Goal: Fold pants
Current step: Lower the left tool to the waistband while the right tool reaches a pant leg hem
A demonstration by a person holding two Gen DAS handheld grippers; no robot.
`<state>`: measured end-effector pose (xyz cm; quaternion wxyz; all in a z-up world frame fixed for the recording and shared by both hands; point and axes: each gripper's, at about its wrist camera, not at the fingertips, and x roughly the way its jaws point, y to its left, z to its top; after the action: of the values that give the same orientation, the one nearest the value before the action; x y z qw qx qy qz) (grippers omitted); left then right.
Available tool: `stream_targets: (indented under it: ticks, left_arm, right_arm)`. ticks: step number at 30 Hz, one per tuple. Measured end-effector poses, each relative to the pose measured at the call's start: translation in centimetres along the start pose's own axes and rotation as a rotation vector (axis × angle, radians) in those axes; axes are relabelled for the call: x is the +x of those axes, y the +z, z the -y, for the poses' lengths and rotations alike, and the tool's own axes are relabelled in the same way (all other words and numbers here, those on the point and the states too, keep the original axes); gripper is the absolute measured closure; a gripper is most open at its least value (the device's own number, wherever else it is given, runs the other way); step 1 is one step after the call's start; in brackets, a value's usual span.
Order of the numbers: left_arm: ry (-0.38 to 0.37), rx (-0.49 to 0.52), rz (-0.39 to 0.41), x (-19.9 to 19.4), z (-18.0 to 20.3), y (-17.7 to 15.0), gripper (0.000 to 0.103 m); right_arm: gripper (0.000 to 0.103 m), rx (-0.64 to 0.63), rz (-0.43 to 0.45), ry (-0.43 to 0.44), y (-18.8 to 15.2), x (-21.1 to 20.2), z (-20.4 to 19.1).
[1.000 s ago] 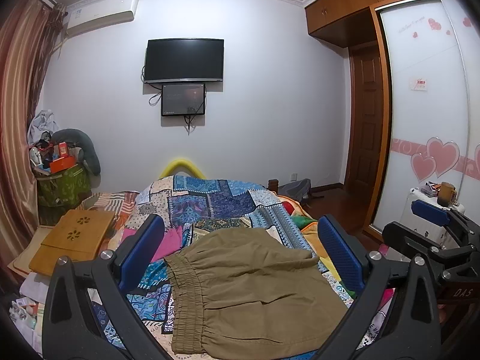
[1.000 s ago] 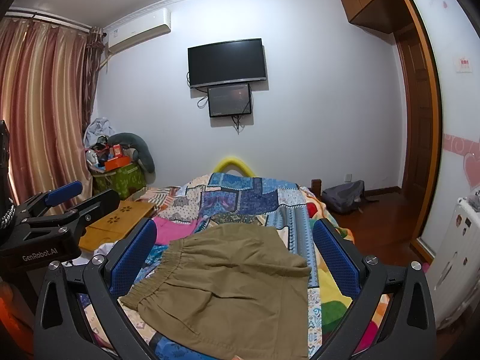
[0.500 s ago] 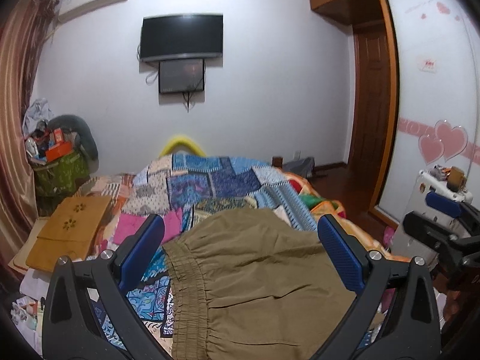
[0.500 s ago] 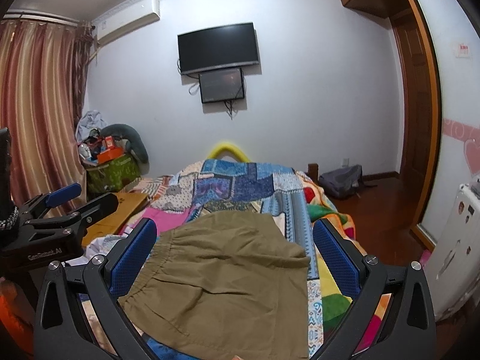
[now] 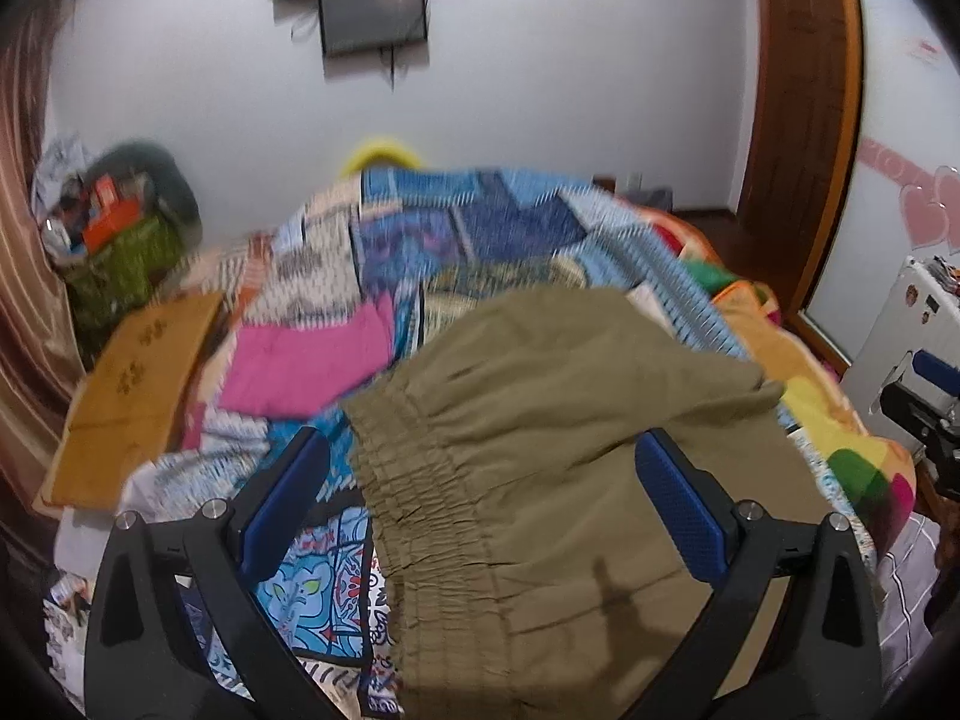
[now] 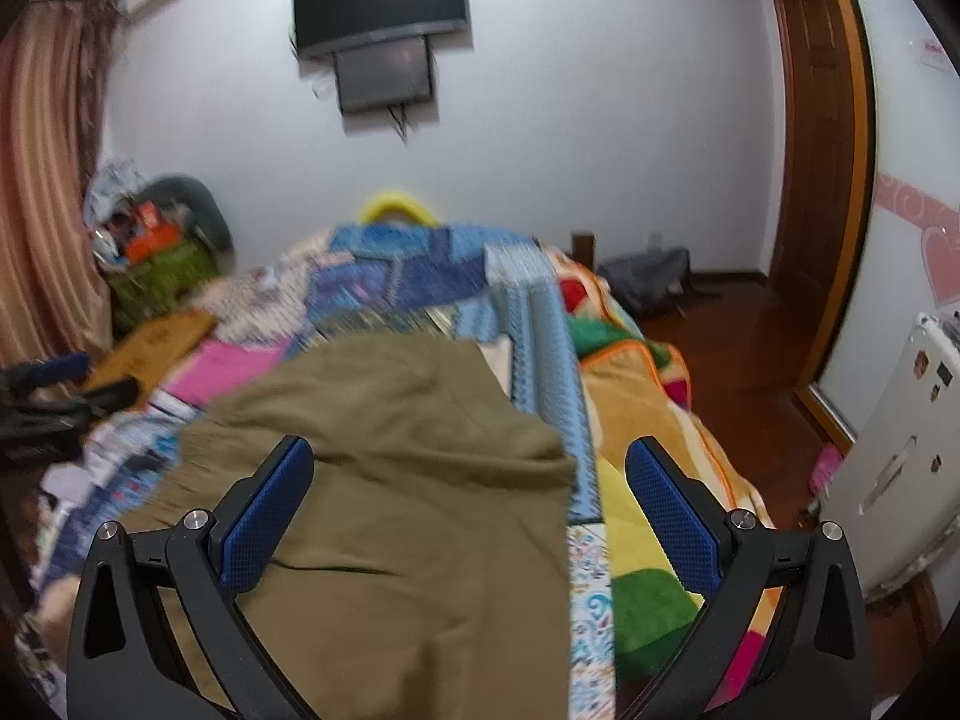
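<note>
Olive-green pants [image 5: 558, 438] lie folded on the patchwork bedspread [image 5: 456, 240]. Their gathered elastic waistband [image 5: 414, 498] runs down the left side in the left wrist view. My left gripper [image 5: 480, 480] is open and empty, hovering over the waistband side. In the right wrist view the pants [image 6: 390, 480] fill the lower middle. My right gripper [image 6: 468, 492] is open and empty above the pants' right edge [image 6: 564, 480]. The right gripper's body [image 5: 924, 414] shows at the right edge of the left wrist view.
A wooden lap table [image 5: 132, 384] lies at the bed's left edge. A cluttered green basket [image 5: 120, 252] stands by the curtain. A white appliance [image 6: 894, 456] stands right of the bed. A TV [image 6: 378, 0] hangs on the far wall, with a wooden door [image 6: 816, 150] at right.
Both grippers have tilted down and moved closer over the pants, which now fill more of each view. Both stay open. The pants have not moved.
</note>
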<state>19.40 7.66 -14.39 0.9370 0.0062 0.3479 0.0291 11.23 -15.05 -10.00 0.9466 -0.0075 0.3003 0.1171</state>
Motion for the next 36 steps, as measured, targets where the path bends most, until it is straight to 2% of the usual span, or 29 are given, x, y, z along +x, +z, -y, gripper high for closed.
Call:
stream_targets:
  ticks: [3, 7, 11, 13, 16, 18, 22, 24, 27, 31, 33, 36]
  left_arm:
    - [-0.022, -0.050, -0.088, 3.1, -1.7, -0.6, 0.001]
    - [-0.017, -0.089, -0.190, 7.1, -2.8, -1.9, 0.014]
    - [-0.015, -0.083, -0.263, 9.5, -3.8, -2.7, 0.017]
    - [-0.028, -0.078, -0.294, 10.3, -4.1, -3.0, 0.018]
    - [-0.051, -0.080, -0.335, 11.2, -4.7, -3.3, 0.022]
    - [-0.083, -0.098, -0.349, 11.7, -4.8, -3.5, 0.023]
    - [-0.106, -0.091, -0.354, 11.9, -4.9, -3.6, 0.025]
    - [-0.096, -0.070, -0.349, 11.9, -4.9, -3.7, 0.025]
    - [-0.058, -0.021, -0.335, 12.0, -4.8, -3.7, 0.025]
    - [-0.008, 0.033, -0.313, 12.0, -4.8, -3.5, 0.025]
    - [-0.007, 0.033, -0.315, 12.1, -5.0, -3.5, 0.025]
    - [-0.028, 0.019, -0.324, 12.2, -5.5, -3.5, 0.024]
  right_arm:
    - [0.001, -0.006, -0.063, -0.024, -0.8, 3.0, 1.4]
    - [0.001, -0.013, -0.158, -0.040, -1.8, 6.7, 3.3]
    - [0.003, 0.002, -0.239, 0.009, -2.6, 10.1, 4.9]
    - [0.006, 0.020, -0.261, 0.022, -2.6, 11.1, 5.6]
    - [0.016, 0.043, -0.304, 0.042, -2.7, 12.9, 6.7]
    - [0.027, 0.046, -0.328, 0.061, -2.7, 13.7, 7.0]
    - [0.041, 0.031, -0.358, 0.117, -2.9, 15.7, 6.9]
    - [0.058, 0.041, -0.375, 0.162, -3.2, 16.4, 6.7]
    - [0.067, 0.006, -0.383, 0.143, -3.6, 16.8, 6.0]
    - [0.072, -0.014, -0.387, 0.116, -4.0, 16.8, 6.0]
    - [0.079, -0.004, -0.391, 0.108, -3.8, 17.0, 6.4]
    - [0.082, 0.006, -0.399, 0.098, -3.8, 17.0, 6.8]
